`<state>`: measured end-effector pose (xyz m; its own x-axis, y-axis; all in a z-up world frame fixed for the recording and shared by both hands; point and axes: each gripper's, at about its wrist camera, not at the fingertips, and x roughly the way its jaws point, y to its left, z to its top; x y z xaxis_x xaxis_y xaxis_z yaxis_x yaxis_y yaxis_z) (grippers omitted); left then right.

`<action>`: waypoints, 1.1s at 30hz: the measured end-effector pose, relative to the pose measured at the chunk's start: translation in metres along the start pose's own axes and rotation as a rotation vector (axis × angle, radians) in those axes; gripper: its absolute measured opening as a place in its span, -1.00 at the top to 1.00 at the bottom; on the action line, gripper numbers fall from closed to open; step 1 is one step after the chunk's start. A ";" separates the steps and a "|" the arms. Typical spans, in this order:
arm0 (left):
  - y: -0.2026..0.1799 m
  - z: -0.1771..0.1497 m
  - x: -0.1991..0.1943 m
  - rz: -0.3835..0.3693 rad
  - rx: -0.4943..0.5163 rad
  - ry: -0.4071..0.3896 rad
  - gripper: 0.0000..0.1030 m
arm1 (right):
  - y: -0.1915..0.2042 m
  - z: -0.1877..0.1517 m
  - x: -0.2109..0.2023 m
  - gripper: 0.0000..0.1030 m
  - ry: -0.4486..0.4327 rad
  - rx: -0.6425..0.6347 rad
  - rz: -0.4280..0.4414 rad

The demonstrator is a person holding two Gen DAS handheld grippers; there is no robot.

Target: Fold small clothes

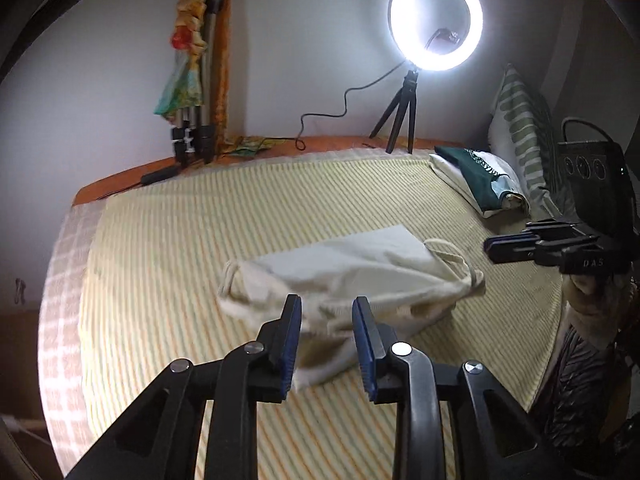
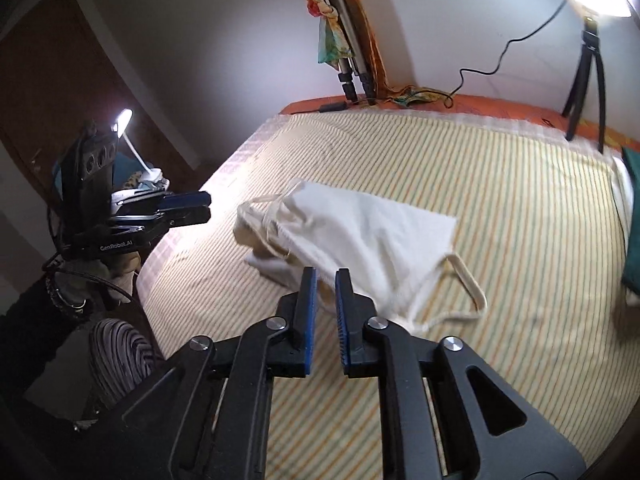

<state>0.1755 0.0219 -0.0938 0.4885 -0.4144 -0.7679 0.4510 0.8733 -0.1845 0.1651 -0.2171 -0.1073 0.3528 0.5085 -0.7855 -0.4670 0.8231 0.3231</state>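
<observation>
Across the whole bed, a striped yellow sheet lies flat, with an orange strip of mattress showing along the far edge by the wall. Near the middle of that sheet sits the cream garment, a small top with thin shoulder straps, partly folded over itself and rumpled at its near end; its strap loops trail toward the bed's right edge in the left wrist view. At the far right corner rest a patterned pillow and a stack of folded clothes, dark green on white. On the far edge stands a lit ring light on a small black tripod, its cable running along the orange strip, and toward the far left corner a folded tripod draped with a colourful cloth leans on the wall. Over the near edge, the left gripper hovers with its jaws parted by a moderate gap, holding nothing, the garment just beyond its tips. Beside the bed's right edge, the right gripper has its blue-padded jaws drawn nearly together with a narrow gap between them, gripping nothing, above the garment's near side.
</observation>
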 end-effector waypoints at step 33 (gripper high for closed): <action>0.011 -0.034 0.008 -0.002 -0.088 0.071 0.53 | -0.038 -0.025 0.008 0.28 0.035 0.107 -0.023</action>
<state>0.1593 0.0370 -0.1224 0.4318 -0.3997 -0.8086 0.3833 0.8928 -0.2366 0.1658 -0.2507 -0.1390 0.3334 0.4812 -0.8107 -0.3693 0.8579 0.3573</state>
